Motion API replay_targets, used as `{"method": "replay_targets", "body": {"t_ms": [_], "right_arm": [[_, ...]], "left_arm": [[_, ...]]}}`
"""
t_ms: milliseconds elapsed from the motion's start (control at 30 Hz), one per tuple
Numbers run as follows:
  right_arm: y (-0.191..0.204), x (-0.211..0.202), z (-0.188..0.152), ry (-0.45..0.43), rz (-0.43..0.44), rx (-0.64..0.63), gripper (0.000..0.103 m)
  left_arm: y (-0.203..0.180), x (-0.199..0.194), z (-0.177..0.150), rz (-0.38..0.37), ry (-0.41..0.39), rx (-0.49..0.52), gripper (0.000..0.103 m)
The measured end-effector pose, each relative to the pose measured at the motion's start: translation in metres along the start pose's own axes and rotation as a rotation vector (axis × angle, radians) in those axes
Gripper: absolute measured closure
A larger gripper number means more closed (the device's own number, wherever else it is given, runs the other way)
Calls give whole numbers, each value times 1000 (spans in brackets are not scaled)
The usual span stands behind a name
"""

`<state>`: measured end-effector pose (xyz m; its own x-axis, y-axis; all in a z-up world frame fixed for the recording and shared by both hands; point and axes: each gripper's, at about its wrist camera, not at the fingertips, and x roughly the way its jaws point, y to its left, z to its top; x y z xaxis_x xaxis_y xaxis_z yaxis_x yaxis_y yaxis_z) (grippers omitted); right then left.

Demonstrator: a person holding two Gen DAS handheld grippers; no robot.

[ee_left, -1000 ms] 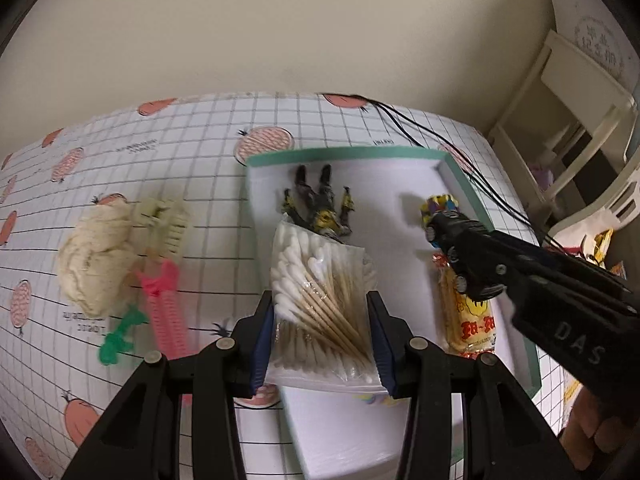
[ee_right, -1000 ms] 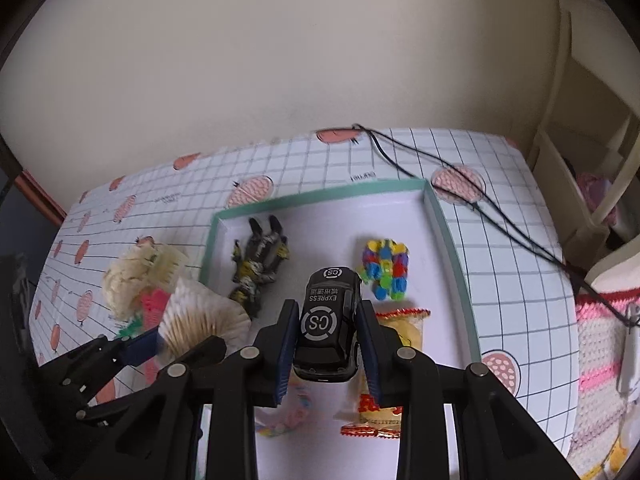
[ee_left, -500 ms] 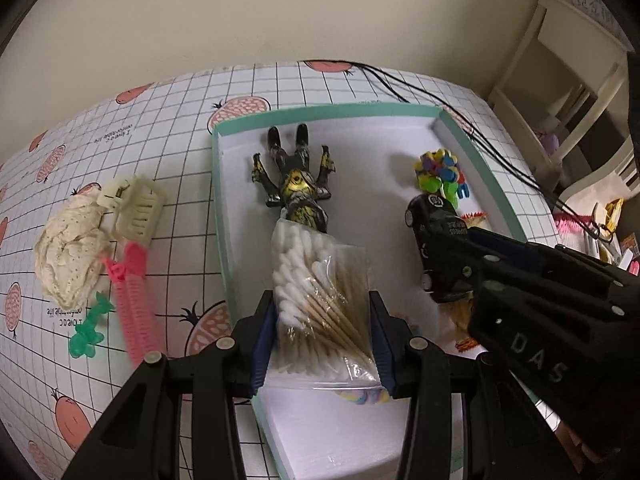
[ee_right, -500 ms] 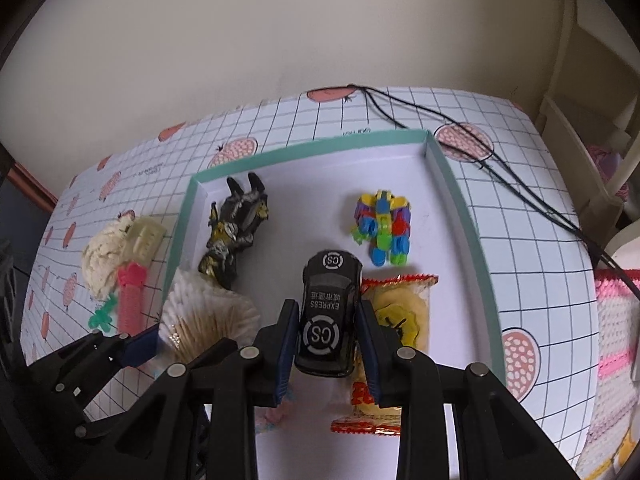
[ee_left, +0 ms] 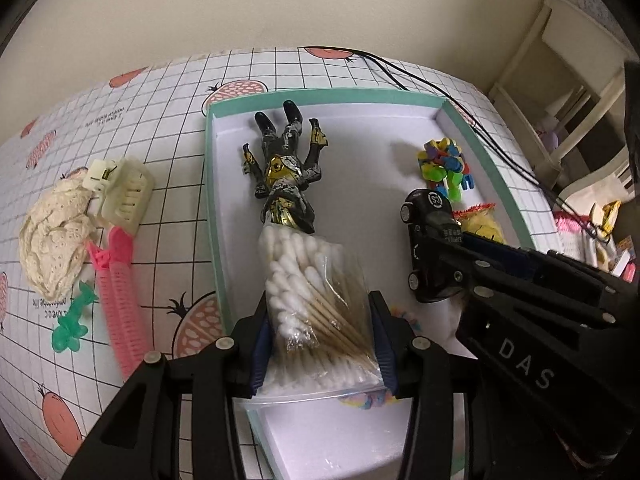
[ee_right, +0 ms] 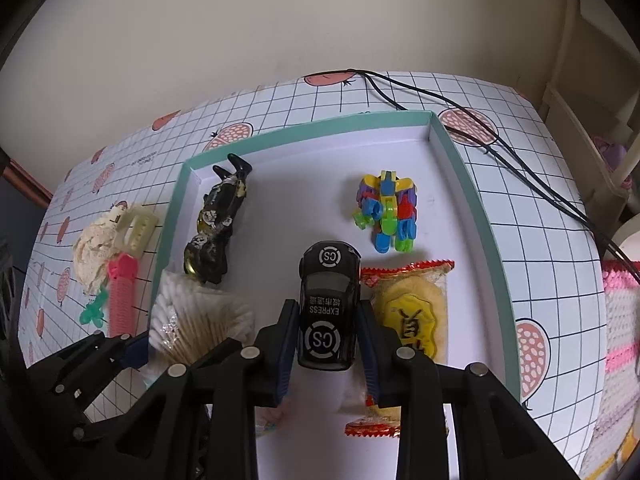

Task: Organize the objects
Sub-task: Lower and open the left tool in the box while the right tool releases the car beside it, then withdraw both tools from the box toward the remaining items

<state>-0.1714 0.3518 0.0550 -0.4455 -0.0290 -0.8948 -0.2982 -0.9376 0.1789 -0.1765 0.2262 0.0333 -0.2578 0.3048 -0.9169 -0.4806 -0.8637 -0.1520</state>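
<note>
My left gripper [ee_left: 320, 316] is shut on a clear bag of cotton swabs [ee_left: 316, 304] above the near left part of the white tray with a teal rim [ee_left: 212, 200]. My right gripper [ee_right: 328, 320] is shut on a black toy car [ee_right: 329, 304] over the tray's middle. In the tray lie a black-and-gold action figure [ee_left: 286, 172], a multicoloured block robot [ee_right: 386, 212] and a yellow snack packet [ee_right: 412, 316]. The bag hides the figure's head end.
Left of the tray on the checked tablecloth lie a cream lace scrunchie [ee_left: 52, 232], a cream hair claw [ee_left: 124, 192], a pink hair roller [ee_left: 120, 300] and a green clip [ee_left: 72, 320]. Black cables [ee_right: 480, 120] cross the far right. White shelving [ee_left: 568, 92] stands beyond the table.
Both grippers have moved forward over the tray while holding the swab bag and the car. The tray contents now appear nearer and larger.
</note>
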Motion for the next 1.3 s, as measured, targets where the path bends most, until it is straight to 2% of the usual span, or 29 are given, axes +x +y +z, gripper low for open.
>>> {"method": "replay_targets", "body": {"t_ms": [200, 267, 433, 567, 767, 833, 900, 933, 967, 1033, 1067, 1133, 1233, 1300], "right_arm": [[0, -4, 2, -10, 22, 11, 71], [1, -7, 2, -15, 24, 9, 71], [-2, -25, 6, -54, 48, 26, 71], [-4, -38, 9, -84, 62, 34, 71], [-6, -29, 6, -61, 54, 27, 71], [-6, -26, 6, -56, 53, 25, 68], [-5, -25, 6, -57, 54, 22, 60], [-3, -25, 6, -60, 56, 18, 59], [-2, -25, 6, -63, 55, 15, 55], [0, -26, 5, -68, 54, 10, 49], [0, -26, 5, -72, 53, 11, 42], [1, -26, 5, -77, 50, 11, 38], [2, -24, 5, -80, 46, 8, 29], [5, -23, 4, -81, 40, -3, 21]], "left_arm": [[3, -7, 3, -21, 10, -17, 51], [3, -11, 5, -30, 6, -19, 46], [7, -28, 10, -38, -18, -25, 45], [17, -44, 14, -27, -69, -48, 45], [37, -47, 19, 13, -104, -107, 40], [43, -47, 18, 24, -110, -120, 39], [49, -47, 18, 32, -122, -139, 37], [53, -47, 18, 34, -129, -151, 34], [57, -48, 18, 34, -136, -161, 24], [63, -50, 19, 38, -155, -181, 15], [67, -51, 19, 45, -165, -190, 15], [75, -55, 19, 57, -186, -210, 14], [88, -61, 19, 54, -209, -240, 3], [98, -66, 18, 65, -230, -261, 1]]}}
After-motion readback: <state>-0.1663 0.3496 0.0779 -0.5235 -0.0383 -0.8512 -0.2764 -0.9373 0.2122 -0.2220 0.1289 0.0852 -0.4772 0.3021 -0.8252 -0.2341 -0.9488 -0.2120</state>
